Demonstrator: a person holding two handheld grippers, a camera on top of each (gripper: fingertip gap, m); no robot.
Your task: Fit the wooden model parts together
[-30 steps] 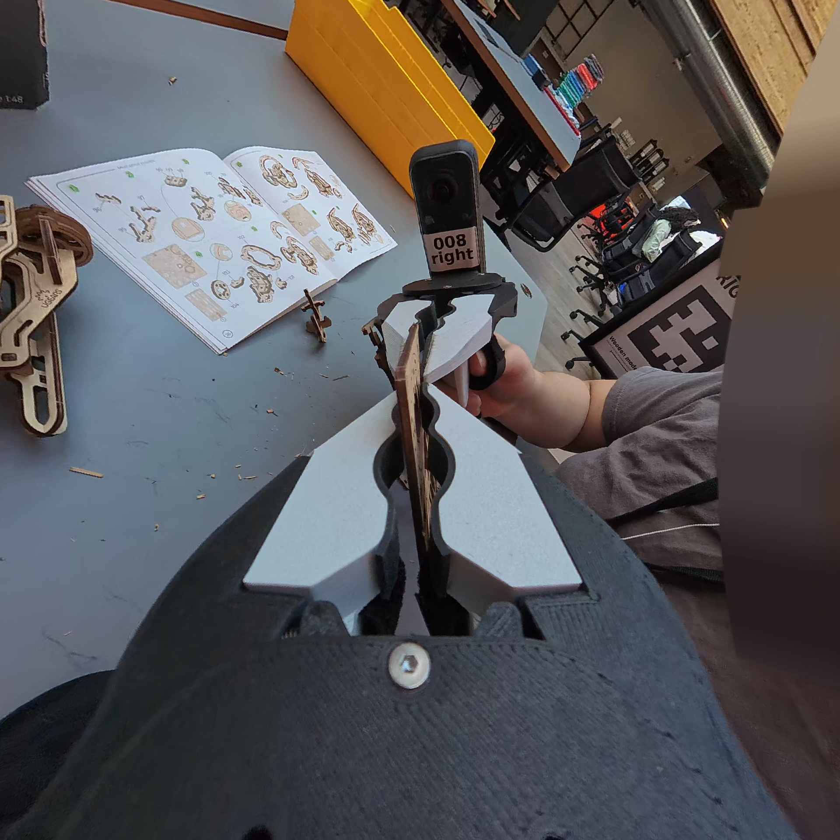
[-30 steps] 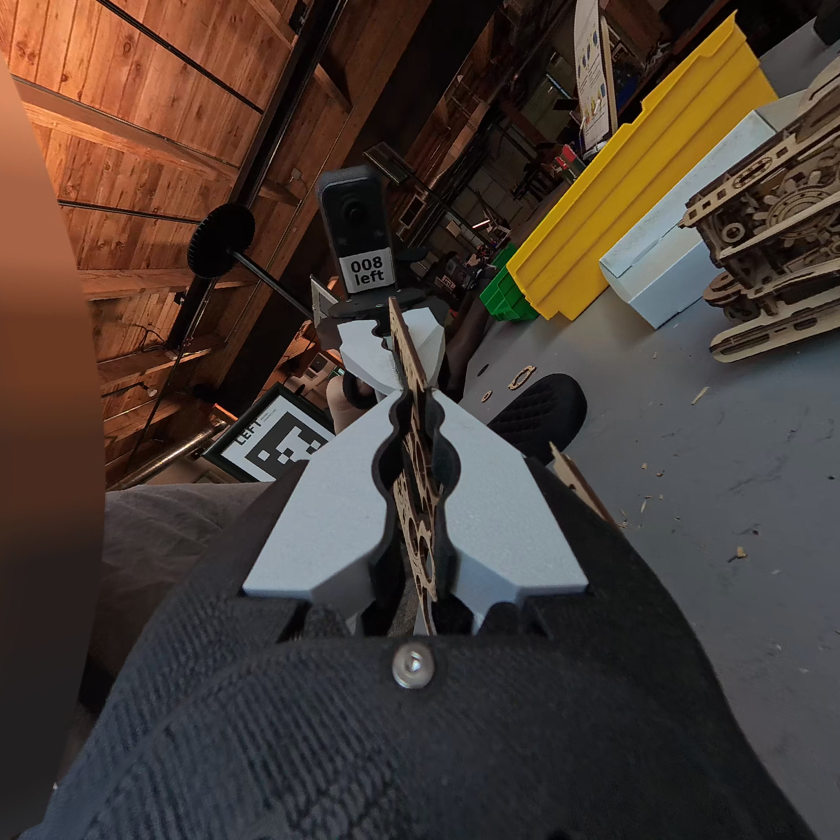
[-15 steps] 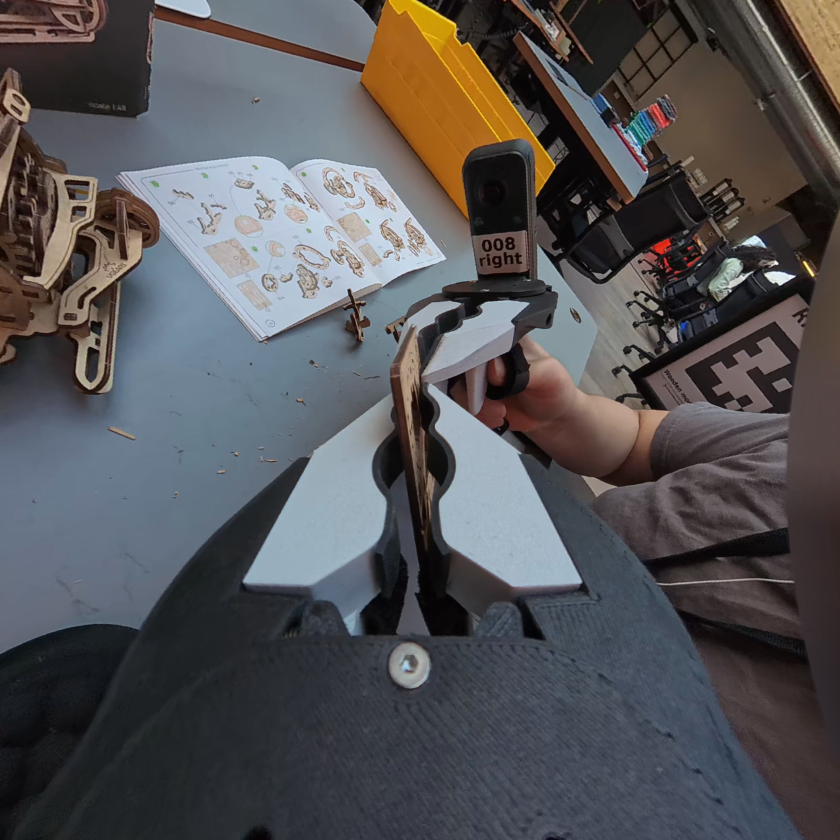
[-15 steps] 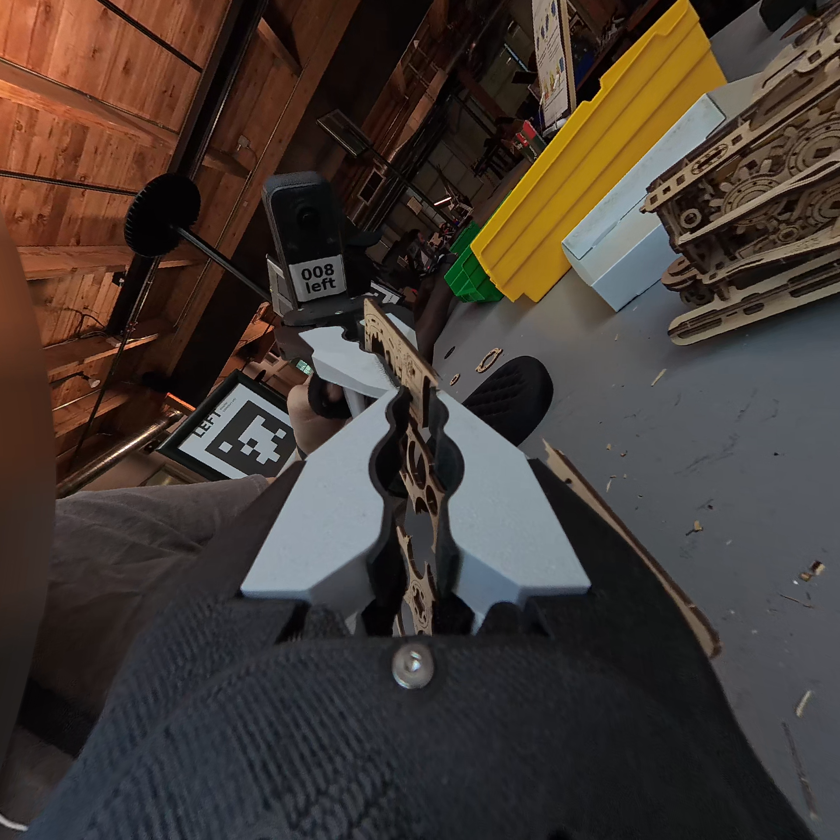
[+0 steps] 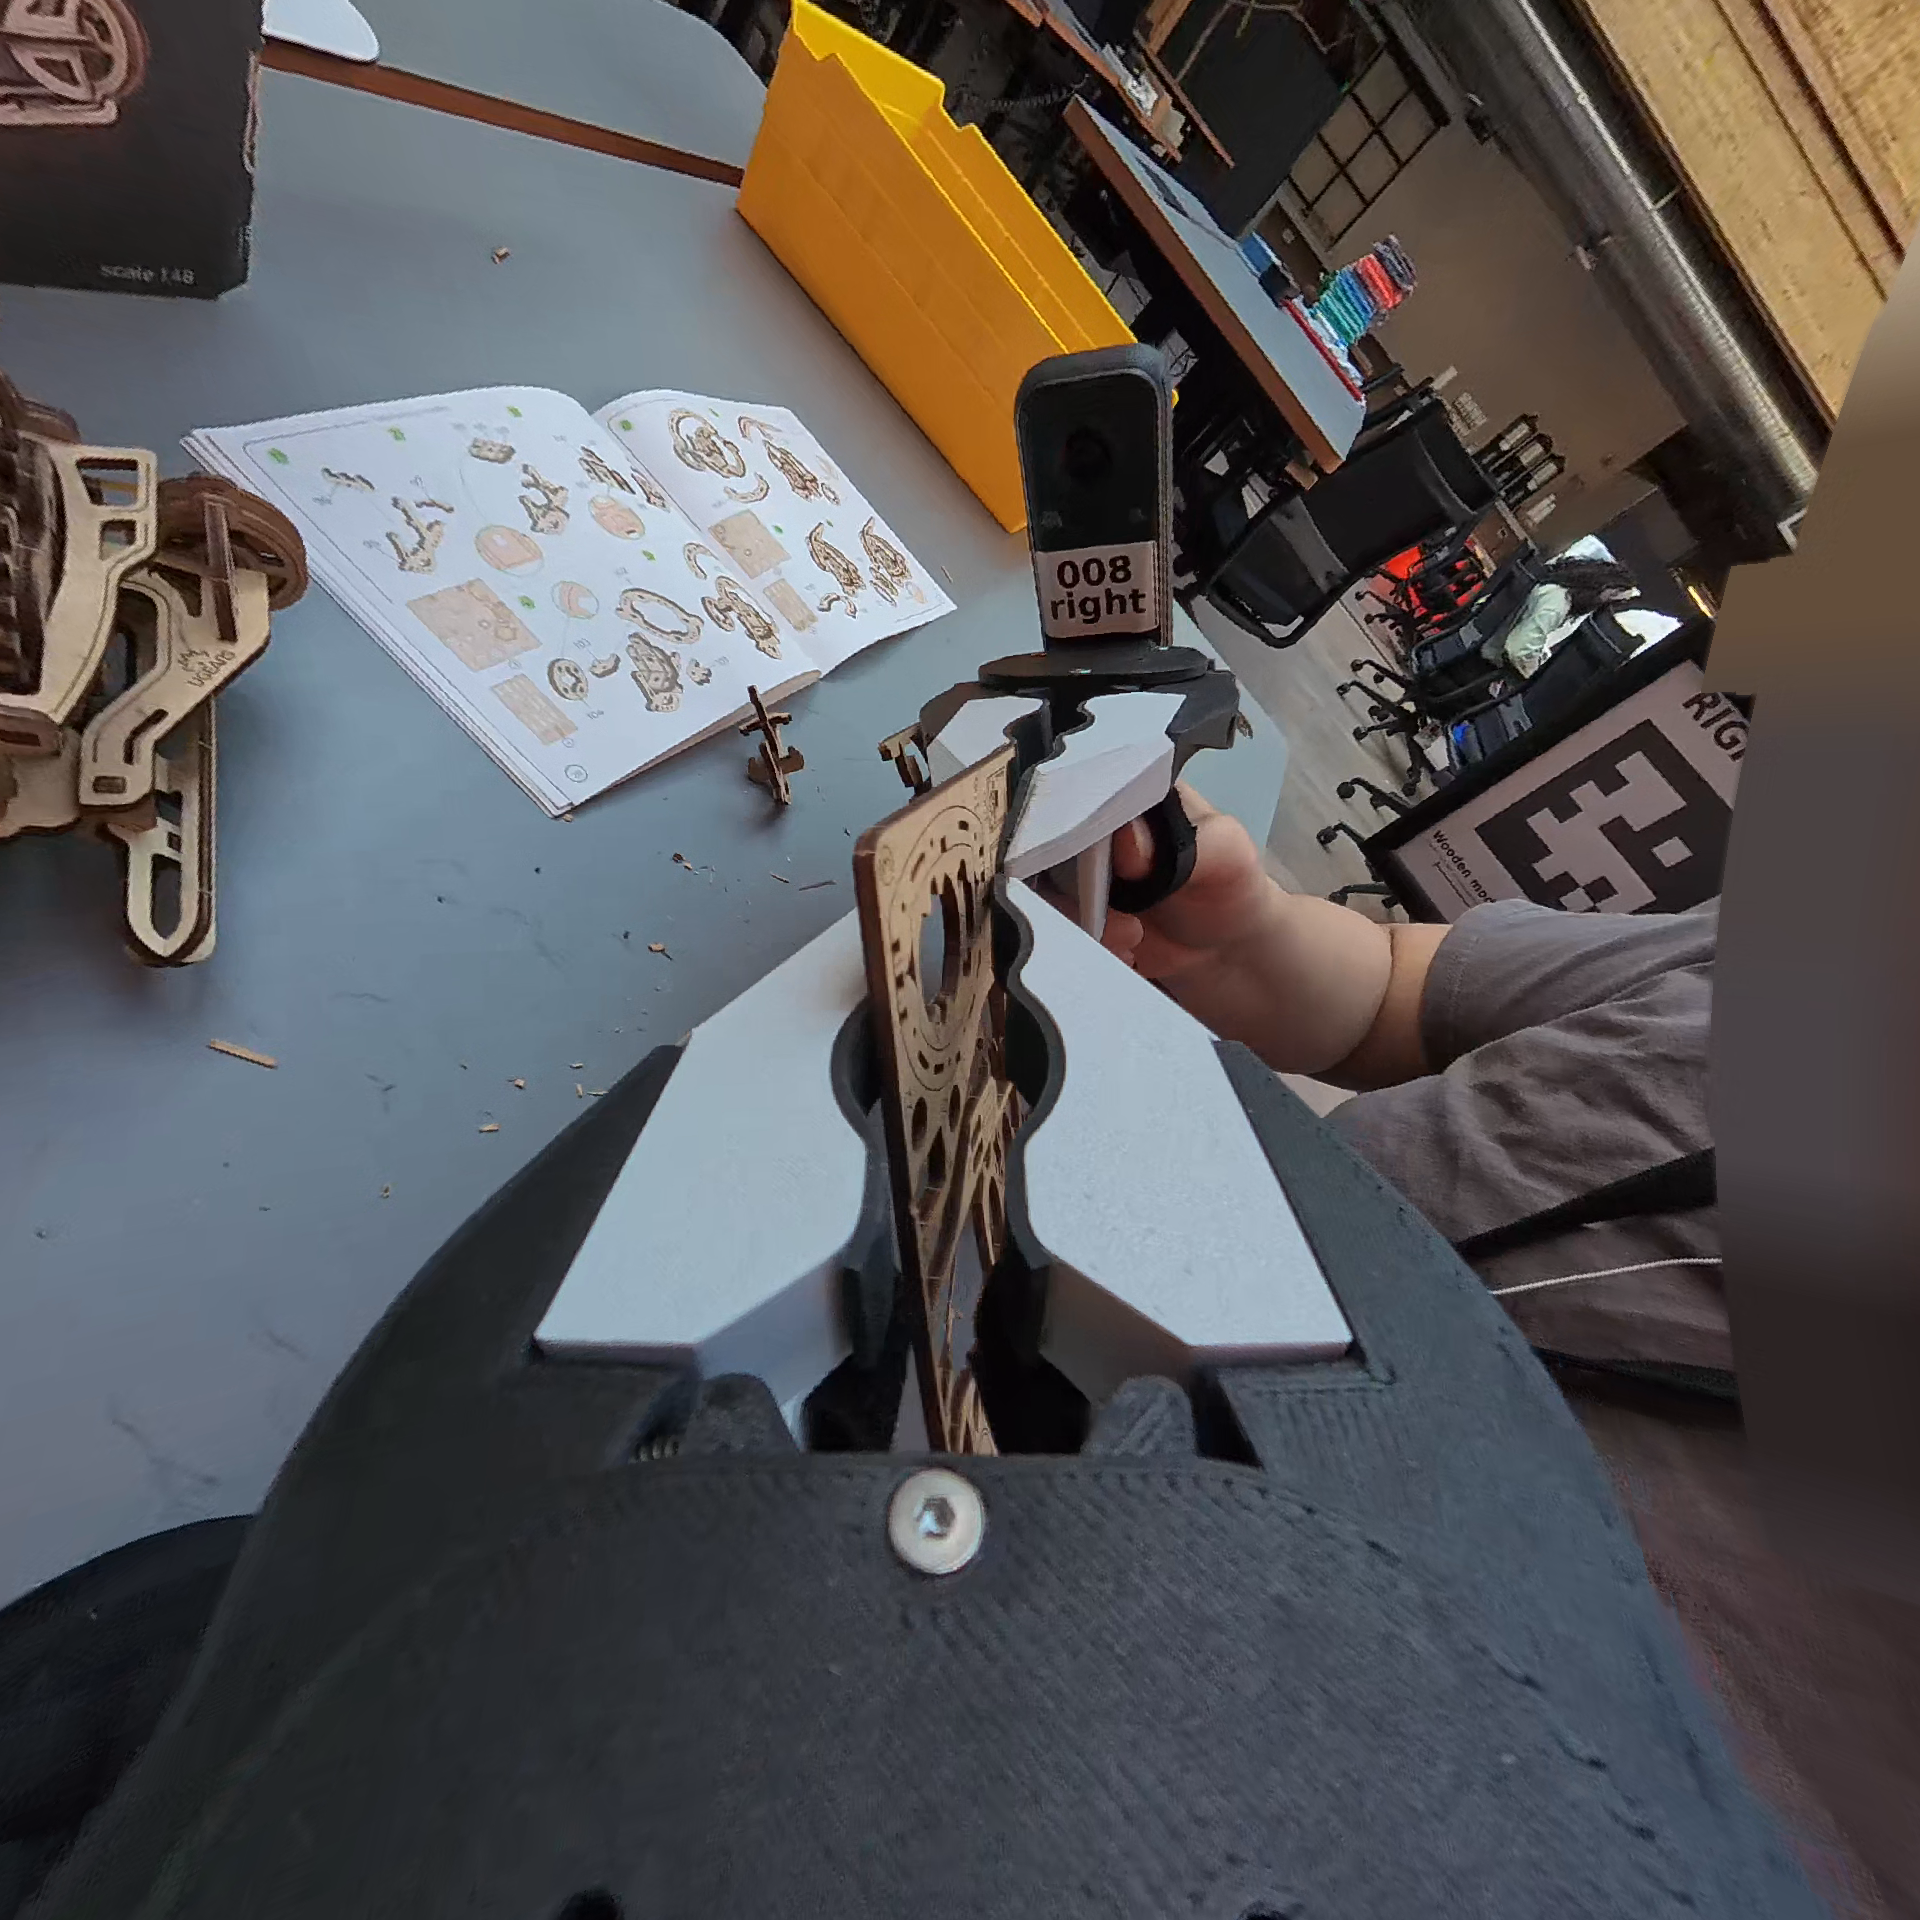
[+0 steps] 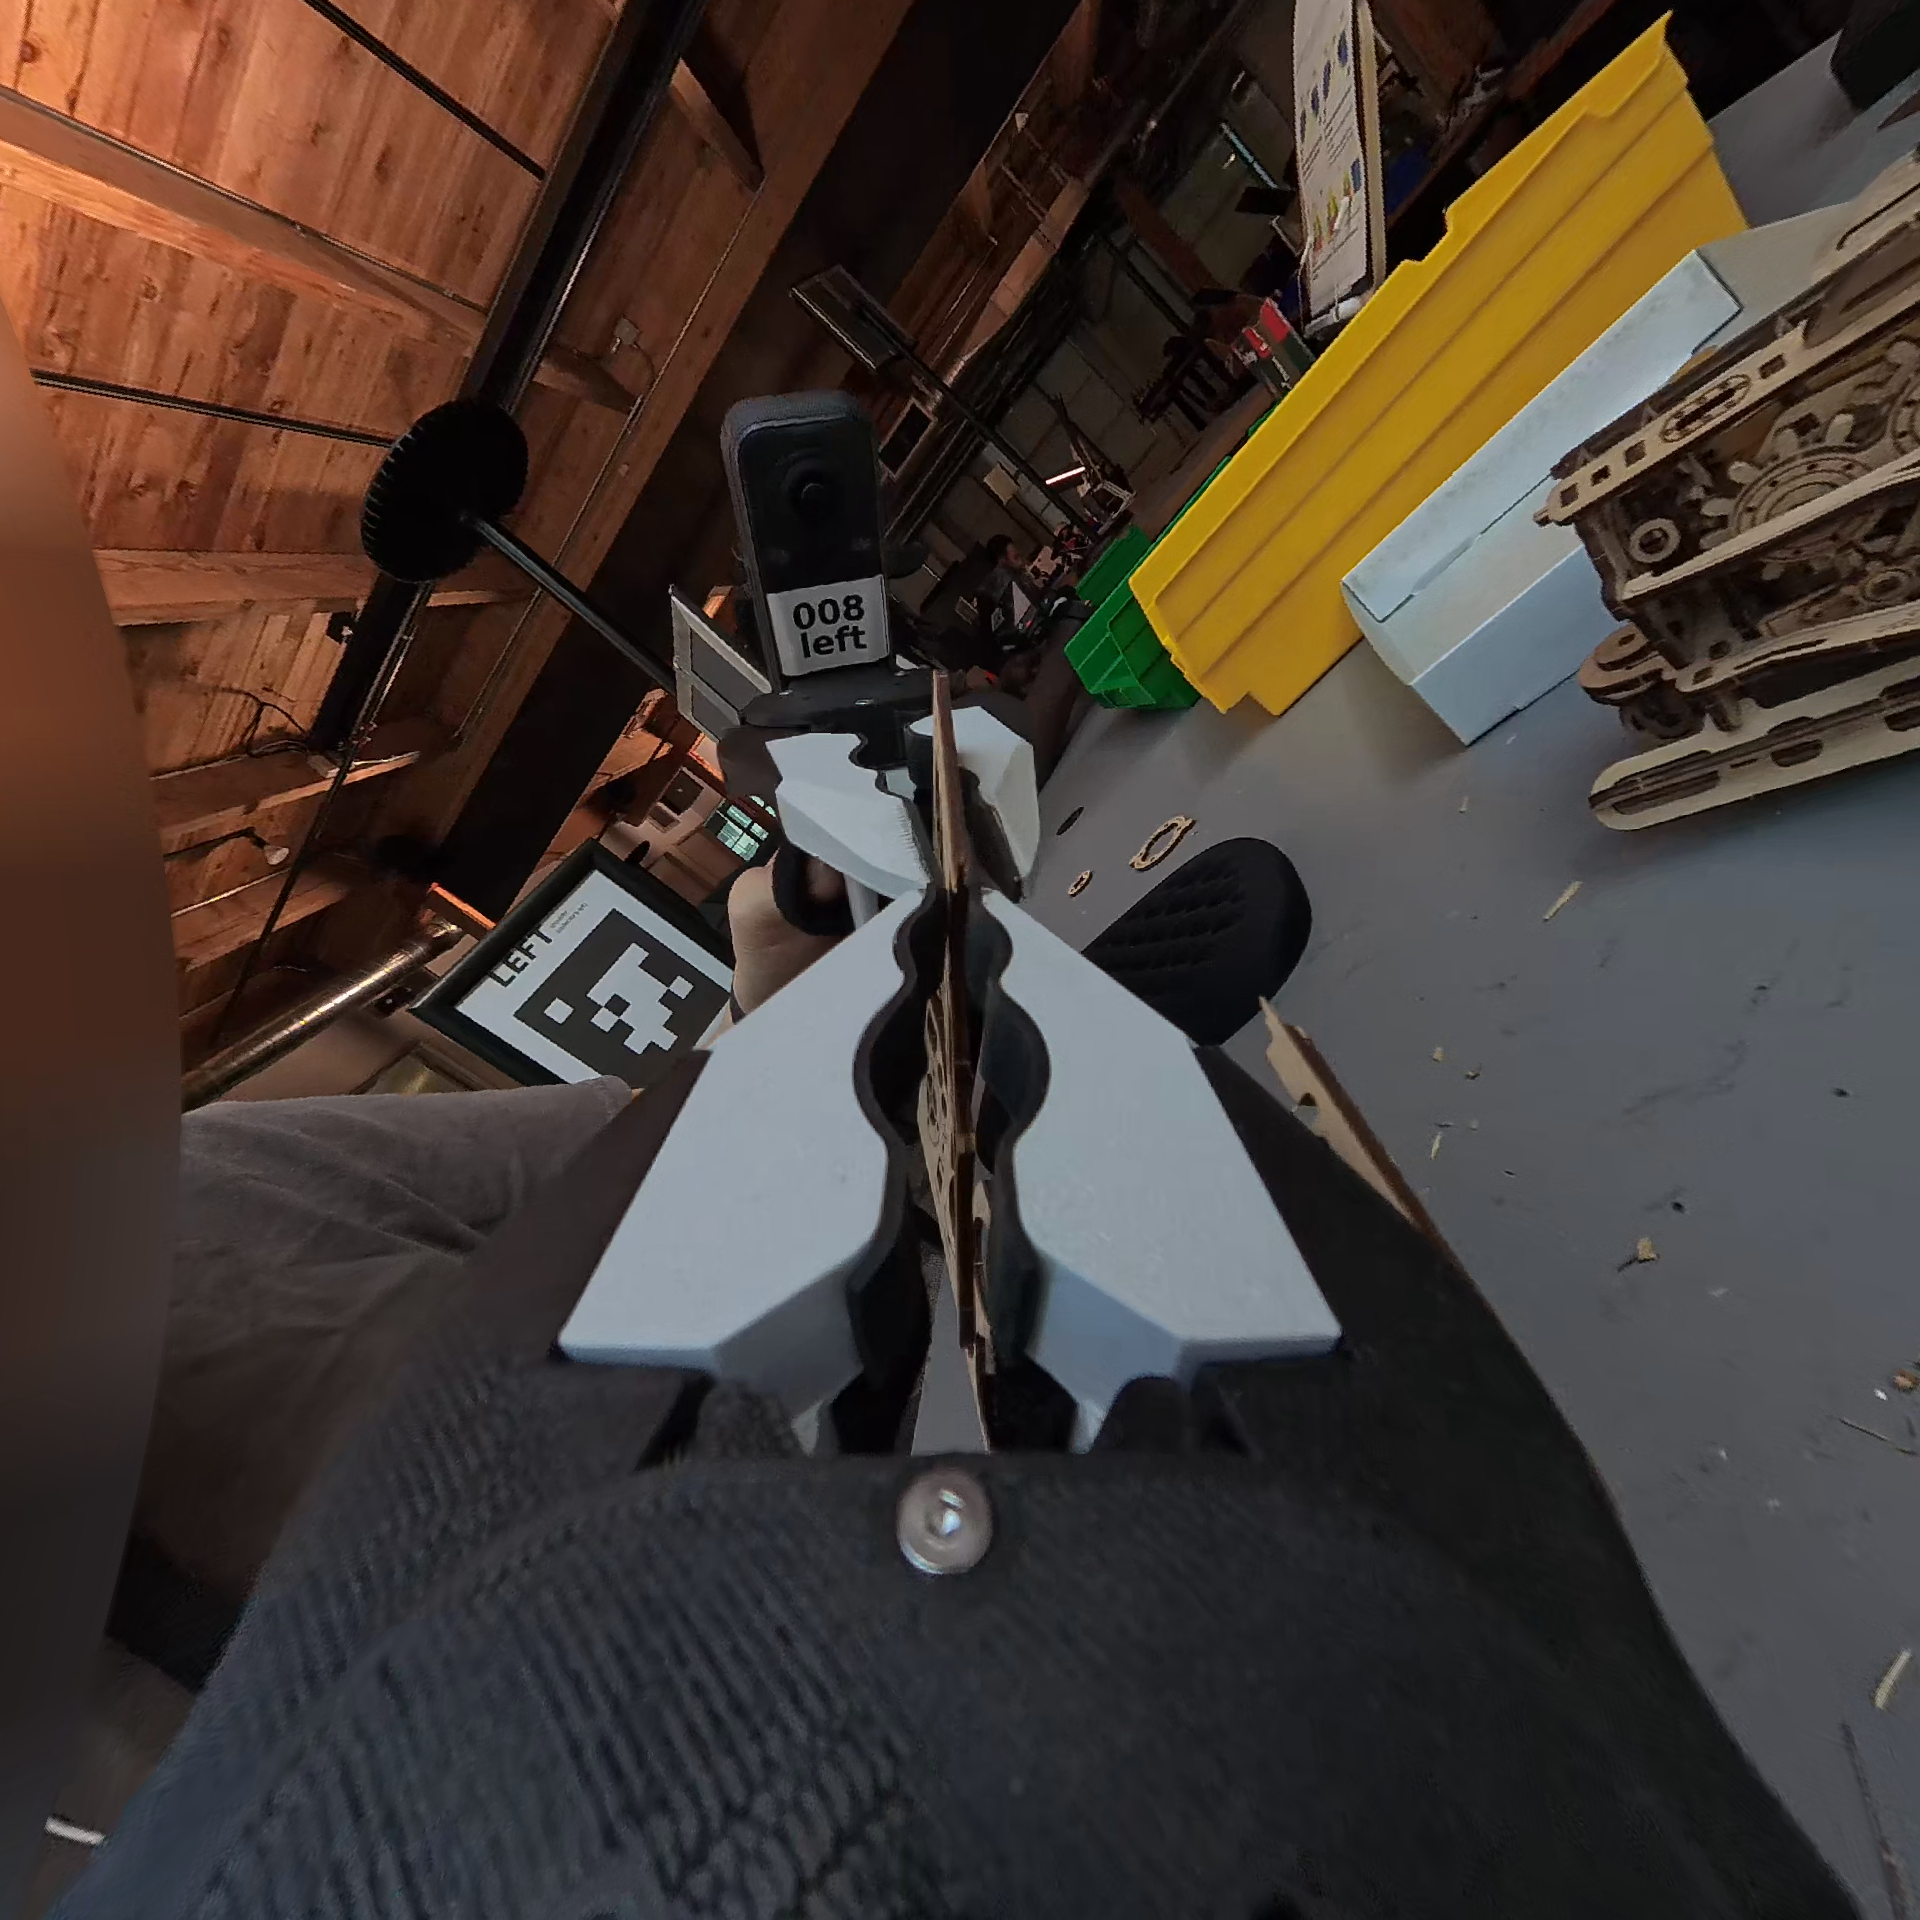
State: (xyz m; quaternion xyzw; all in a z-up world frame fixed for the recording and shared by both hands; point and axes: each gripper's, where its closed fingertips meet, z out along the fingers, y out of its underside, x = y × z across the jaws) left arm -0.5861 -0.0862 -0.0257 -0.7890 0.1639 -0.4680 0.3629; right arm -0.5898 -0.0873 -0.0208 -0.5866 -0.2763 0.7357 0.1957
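Littering grey table (image 5: 312,1039), wood chips (image 5: 241,1055)

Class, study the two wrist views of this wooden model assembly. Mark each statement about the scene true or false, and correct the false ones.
1. Both grippers clamp the same wooden sheet. True.
2. The instruction booklet lies closed. False: it lies open on the grey table.
3. The yellow bin sits on the table. True.
4. The left gripper is open and empty. False: its fingers are shut on the sheet.
5. The right gripper holds a screwdriver. False: it holds the sheet.
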